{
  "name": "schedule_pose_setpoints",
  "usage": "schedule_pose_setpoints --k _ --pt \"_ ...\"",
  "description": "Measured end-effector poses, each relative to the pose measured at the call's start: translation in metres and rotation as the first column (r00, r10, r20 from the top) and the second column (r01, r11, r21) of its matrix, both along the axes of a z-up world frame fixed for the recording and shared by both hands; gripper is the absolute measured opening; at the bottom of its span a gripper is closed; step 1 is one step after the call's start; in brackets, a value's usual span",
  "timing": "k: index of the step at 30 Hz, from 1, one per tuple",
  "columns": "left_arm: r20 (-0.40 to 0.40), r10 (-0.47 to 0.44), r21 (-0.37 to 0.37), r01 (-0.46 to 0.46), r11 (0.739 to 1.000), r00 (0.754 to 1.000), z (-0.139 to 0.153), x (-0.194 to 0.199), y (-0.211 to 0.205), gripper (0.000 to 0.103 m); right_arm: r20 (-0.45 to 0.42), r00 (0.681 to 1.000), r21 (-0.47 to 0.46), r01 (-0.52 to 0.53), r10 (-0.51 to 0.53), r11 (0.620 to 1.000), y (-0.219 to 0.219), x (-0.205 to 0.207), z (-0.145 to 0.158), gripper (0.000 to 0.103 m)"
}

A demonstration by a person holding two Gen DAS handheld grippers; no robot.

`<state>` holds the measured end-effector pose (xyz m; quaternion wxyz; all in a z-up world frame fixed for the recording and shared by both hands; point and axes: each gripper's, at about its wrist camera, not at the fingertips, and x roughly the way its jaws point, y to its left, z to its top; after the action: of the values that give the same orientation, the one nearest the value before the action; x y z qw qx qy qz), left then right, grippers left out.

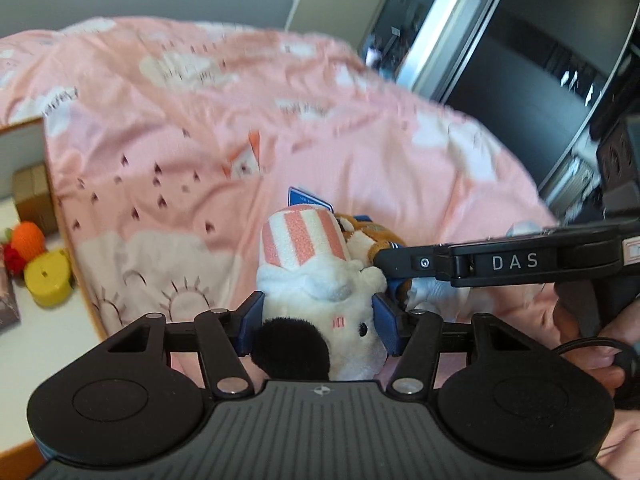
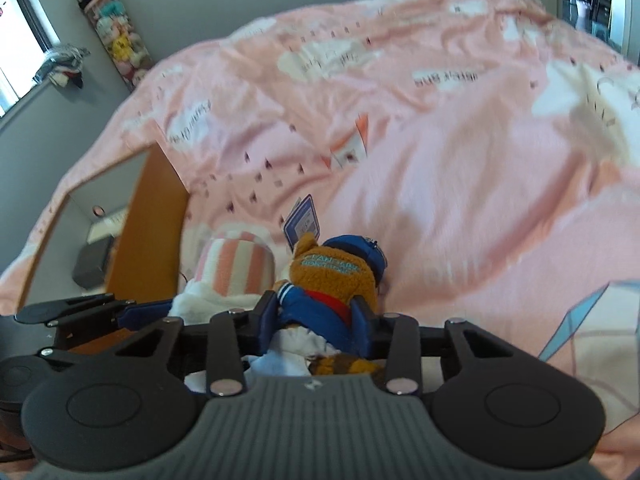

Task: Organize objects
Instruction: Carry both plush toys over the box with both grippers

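My left gripper [image 1: 318, 324] is shut on a white plush toy [image 1: 320, 292] with a black ear and a pink-striped hat; its blue pads press both sides of the head. The same toy [image 2: 240, 264] shows at the left of the right wrist view. My right gripper [image 2: 316, 320] is shut on a brown plush bear [image 2: 332, 276] in a blue cap and blue jacket. A blue paper tag [image 2: 302, 224] sticks up behind the bear. The bear [image 1: 372, 240] sits right beside the white toy, touching it. Both toys are just above a pink bedcover [image 1: 240, 120].
A wooden-edged white shelf [image 2: 148, 216] stands at the bed's left side. On a white surface lie a yellow object [image 1: 48, 278], an orange crochet toy [image 1: 26, 240] and a cardboard box [image 1: 34, 196]. A hanging column of plush toys [image 2: 116, 36] is on the far wall.
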<state>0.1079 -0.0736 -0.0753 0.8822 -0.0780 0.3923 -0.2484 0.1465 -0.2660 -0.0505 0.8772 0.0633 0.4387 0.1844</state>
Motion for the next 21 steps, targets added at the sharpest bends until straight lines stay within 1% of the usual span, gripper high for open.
schedule_pose_setpoints --k 4,6,9,12,15,18,21 --pt "0.074 0.056 -0.060 -0.051 0.997 0.996 0.026 -0.007 0.018 0.066 0.060 0.998 0.024 -0.036 0.034 0.999 0.008 0.001 0.026 0.041" --pt "0.114 0.089 -0.072 -0.081 0.994 0.989 0.038 -0.011 0.026 0.066 0.102 0.993 0.028 -0.066 0.063 0.997 0.016 0.001 0.042 0.041" --pt "0.145 0.136 -0.093 -0.124 0.988 0.980 0.056 -0.014 0.042 0.066 0.165 0.980 0.036 -0.115 0.108 0.993 0.033 0.000 0.064 0.041" --pt "0.162 0.211 -0.072 -0.202 0.977 0.964 0.071 -0.019 0.062 0.066 0.220 0.962 0.054 -0.178 0.162 0.983 0.053 0.000 0.082 0.041" --pt "0.163 0.275 -0.038 -0.272 0.962 0.948 0.082 -0.025 0.083 0.066 0.248 0.944 0.083 -0.243 0.216 0.967 0.077 -0.001 0.092 0.041" --pt "0.156 0.302 -0.013 -0.303 0.953 0.941 0.089 -0.033 0.102 0.066 0.258 0.926 0.103 -0.310 0.275 0.945 0.102 -0.003 0.093 0.041" --pt "0.145 0.331 0.028 -0.338 0.941 0.933 0.089 -0.037 0.117 0.066 0.245 0.915 0.107 -0.354 0.321 0.929 0.126 -0.004 0.084 0.041"
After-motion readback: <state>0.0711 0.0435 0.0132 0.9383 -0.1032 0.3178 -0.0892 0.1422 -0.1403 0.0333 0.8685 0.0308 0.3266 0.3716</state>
